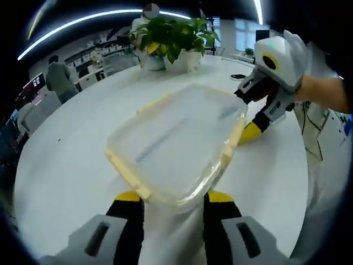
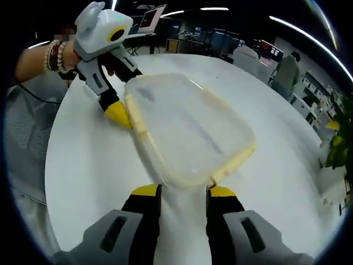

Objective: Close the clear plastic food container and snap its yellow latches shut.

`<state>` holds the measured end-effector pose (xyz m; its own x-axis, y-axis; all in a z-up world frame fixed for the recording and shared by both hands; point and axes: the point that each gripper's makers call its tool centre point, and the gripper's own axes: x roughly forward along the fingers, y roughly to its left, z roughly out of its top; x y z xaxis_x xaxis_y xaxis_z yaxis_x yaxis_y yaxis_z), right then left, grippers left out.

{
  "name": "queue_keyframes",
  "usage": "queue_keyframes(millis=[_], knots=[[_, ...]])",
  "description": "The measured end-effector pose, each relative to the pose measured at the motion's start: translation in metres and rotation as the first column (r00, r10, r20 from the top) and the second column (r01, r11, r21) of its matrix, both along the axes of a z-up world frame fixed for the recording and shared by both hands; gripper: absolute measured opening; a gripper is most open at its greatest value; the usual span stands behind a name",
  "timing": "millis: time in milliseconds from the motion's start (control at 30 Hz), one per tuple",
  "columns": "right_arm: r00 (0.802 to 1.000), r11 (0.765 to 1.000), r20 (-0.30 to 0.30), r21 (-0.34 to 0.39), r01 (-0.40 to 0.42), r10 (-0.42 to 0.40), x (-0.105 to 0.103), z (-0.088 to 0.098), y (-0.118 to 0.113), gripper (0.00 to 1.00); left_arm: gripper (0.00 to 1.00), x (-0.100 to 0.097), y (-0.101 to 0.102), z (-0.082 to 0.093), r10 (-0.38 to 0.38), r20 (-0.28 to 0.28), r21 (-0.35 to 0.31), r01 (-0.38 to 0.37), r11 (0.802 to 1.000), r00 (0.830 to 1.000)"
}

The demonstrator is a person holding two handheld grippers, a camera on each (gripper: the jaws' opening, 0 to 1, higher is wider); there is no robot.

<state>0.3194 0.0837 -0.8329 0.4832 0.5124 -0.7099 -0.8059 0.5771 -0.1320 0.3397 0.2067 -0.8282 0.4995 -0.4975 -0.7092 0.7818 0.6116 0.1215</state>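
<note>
**Left gripper view and right gripper view: container between your two claws**

In the left gripper view the clear plastic food container (image 1: 179, 146) lies on the white round bench (image 1: 66, 171), at the middle of the picture. Its lid is on, with pale yellow latches (image 1: 128, 175) along the edges. Your left claw (image 1: 174, 200) rises from 6 o'clock with its jaws apart, and the near corner of the container sits between the yellow tips; I cannot tell if they press on it. Your right claw (image 1: 249, 131) comes in at 2 o'clock, and its yellow tip touches the far edge of the container. A potted plant (image 1: 174, 38) stands on the bench at 12 o'clock.

In the right gripper view the container (image 2: 190, 130) is again at the middle. Your right claw (image 2: 182, 193) is open, with the container's near end between its tips. The left claw (image 2: 117, 113) is at 10 o'clock, just beside the container's edge.
</note>
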Motion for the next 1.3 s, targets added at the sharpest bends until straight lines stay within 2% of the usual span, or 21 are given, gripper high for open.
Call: queue_keyframes(millis=[67, 167, 367, 467, 600, 967, 1033, 1300], knots=[[1.0, 1.0, 0.001, 0.016, 0.004, -0.004, 0.001, 0.001, 0.011, 0.27, 0.32, 0.002, 0.014, 0.0, 0.014, 0.0, 0.026, -0.014, 1.0, 1.0], [1.0, 1.0, -0.001, 0.024, 0.01, -0.01, 0.004, 0.002, 0.027, 0.26, 0.31, 0.003, 0.033, 0.001, 0.027, -0.02, 0.032, -0.026, 0.999, 0.999], [1.0, 0.999, -0.005, 0.038, 0.03, -0.029, 0.015, 0.005, 0.065, 0.25, 0.27, 0.007, 0.073, 0.005, 0.03, -0.02, 0.065, -0.029, 0.997, 0.999], [0.997, 0.995, 0.018, 0.066, 0.072, -0.073, 0.02, 0.011, 0.079, 0.24, 0.27, 0.013, 0.093, 0.011, 0.047, -0.011, 0.019, -0.047, 0.999, 0.999], [0.995, 0.988, 0.002, 0.123, 0.096, -0.097, 0.027, 0.015, 0.106, 0.23, 0.27, 0.017, 0.118, 0.01, 0.052, -0.009, 0.031, -0.051, 0.998, 0.999], [0.99, 0.981, 0.005, 0.137, 0.137, -0.139, 0.046, 0.023, 0.152, 0.23, 0.27, 0.037, 0.163, 0.014, 0.054, 0.008, 0.028, -0.055, 0.998, 0.998], [0.985, 0.972, -0.019, 0.164, 0.17, -0.169, 0.047, 0.026, 0.158, 0.24, 0.27, 0.039, 0.169, 0.014, 0.054, 0.009, 0.022, -0.054, 0.998, 0.998], [0.987, 0.975, -0.001, 0.151, 0.16, -0.162, 0.045, 0.027, 0.177, 0.26, 0.28, 0.047, 0.184, 0.015, 0.06, 0.024, 0.018, -0.061, 0.998, 0.998]])
